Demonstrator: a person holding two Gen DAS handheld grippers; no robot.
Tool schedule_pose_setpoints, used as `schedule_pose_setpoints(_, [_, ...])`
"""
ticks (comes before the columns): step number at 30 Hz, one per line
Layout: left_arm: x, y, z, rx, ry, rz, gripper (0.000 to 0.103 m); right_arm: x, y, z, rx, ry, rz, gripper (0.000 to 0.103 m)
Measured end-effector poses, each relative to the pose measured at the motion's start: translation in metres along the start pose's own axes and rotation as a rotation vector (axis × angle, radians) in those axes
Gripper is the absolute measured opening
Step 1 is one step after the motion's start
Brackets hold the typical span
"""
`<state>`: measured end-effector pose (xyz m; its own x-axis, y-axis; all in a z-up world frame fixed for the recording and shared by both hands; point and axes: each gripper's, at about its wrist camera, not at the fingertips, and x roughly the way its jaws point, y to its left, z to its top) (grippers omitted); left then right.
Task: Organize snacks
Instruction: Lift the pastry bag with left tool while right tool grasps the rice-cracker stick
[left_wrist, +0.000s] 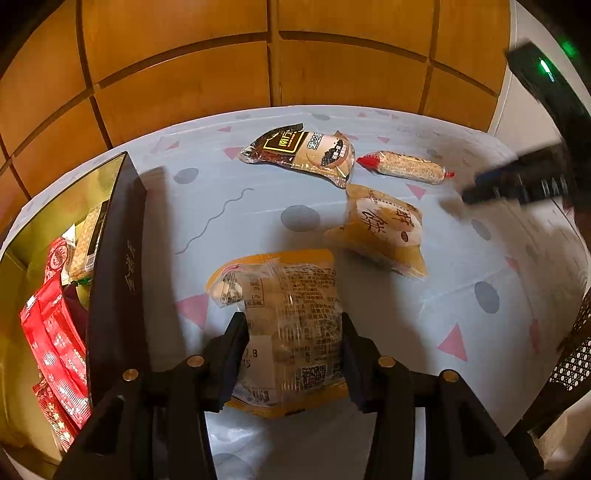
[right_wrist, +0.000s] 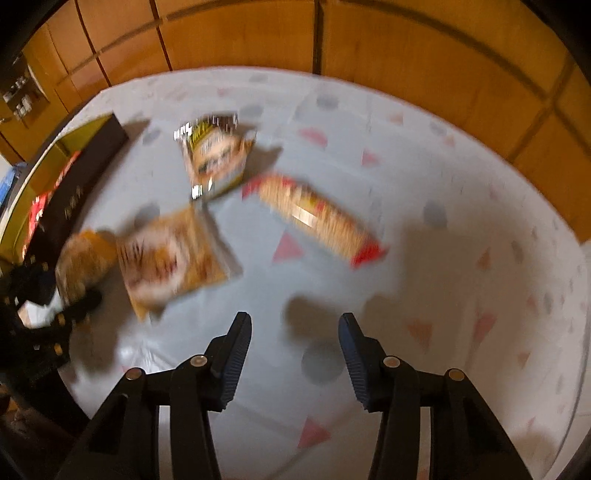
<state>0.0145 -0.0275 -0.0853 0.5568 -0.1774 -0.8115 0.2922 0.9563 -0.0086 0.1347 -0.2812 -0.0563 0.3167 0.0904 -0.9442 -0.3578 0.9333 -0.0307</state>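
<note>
On a patterned table (left_wrist: 258, 177), a dark snack box (left_wrist: 114, 266) stands at left. The left gripper (left_wrist: 293, 354) clamps a yellow bread packet (left_wrist: 284, 314) just right of it. The right gripper (right_wrist: 293, 354), jaws parted and seemingly empty, hovers near three blurred loose snacks (right_wrist: 314, 214).

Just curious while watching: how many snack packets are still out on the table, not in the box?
4: a yellow packet gripped by the left tool; another yellow packet beyond it; a dark-labelled packet farther back; a red-ended stick packet beside that. None seems hidden.
</note>
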Motion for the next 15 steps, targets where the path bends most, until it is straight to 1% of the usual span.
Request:
schedule_pose_setpoints(2, [0.000,0.000,0.000,0.001,-0.004,-0.001,0.049,-0.002,0.000,0.016,-0.027,-0.014,-0.008,0.057])
schedule_pose_setpoints(4, [0.000,0.000,0.000,-0.002,-0.009,-0.003,0.049,0.002,-0.003,0.032,-0.056,-0.020,-0.036,0.067])
schedule_pose_setpoints(5, [-0.001,0.000,-0.001,-0.003,-0.010,-0.004,0.049,0.005,-0.004,0.040,-0.070,-0.016,-0.039,0.070])
schedule_pose_setpoints(6, [-0.001,0.000,-0.001,-0.003,-0.011,-0.004,0.049,0.009,-0.003,0.047,-0.080,-0.008,-0.036,0.076])
schedule_pose_setpoints(7, [-0.001,0.001,-0.001,-0.003,-0.013,-0.005,0.049,0.012,-0.001,0.053,-0.085,-0.003,-0.045,0.079])
schedule_pose_setpoints(8, [-0.001,0.001,0.000,-0.005,-0.013,-0.007,0.049,0.018,0.000,0.060,-0.092,0.004,-0.047,0.080])
schedule_pose_setpoints(9, [-0.001,0.001,0.000,-0.006,-0.013,-0.008,0.049,0.023,-0.001,0.066,-0.106,0.021,-0.031,0.082])
schedule_pose_setpoints(10, [-0.001,0.001,0.000,-0.008,-0.013,-0.010,0.048,0.030,0.001,0.070,-0.121,0.039,-0.033,0.085])
schedule_pose_setpoints(12, [-0.001,0.002,0.000,-0.014,-0.013,-0.014,0.048,0.043,0.006,0.074,-0.152,0.069,-0.059,0.085])
schedule_pose_setpoints(15, [-0.001,0.002,-0.001,-0.018,-0.012,-0.016,0.048,0.055,0.007,0.080,-0.173,0.074,-0.077,0.085])
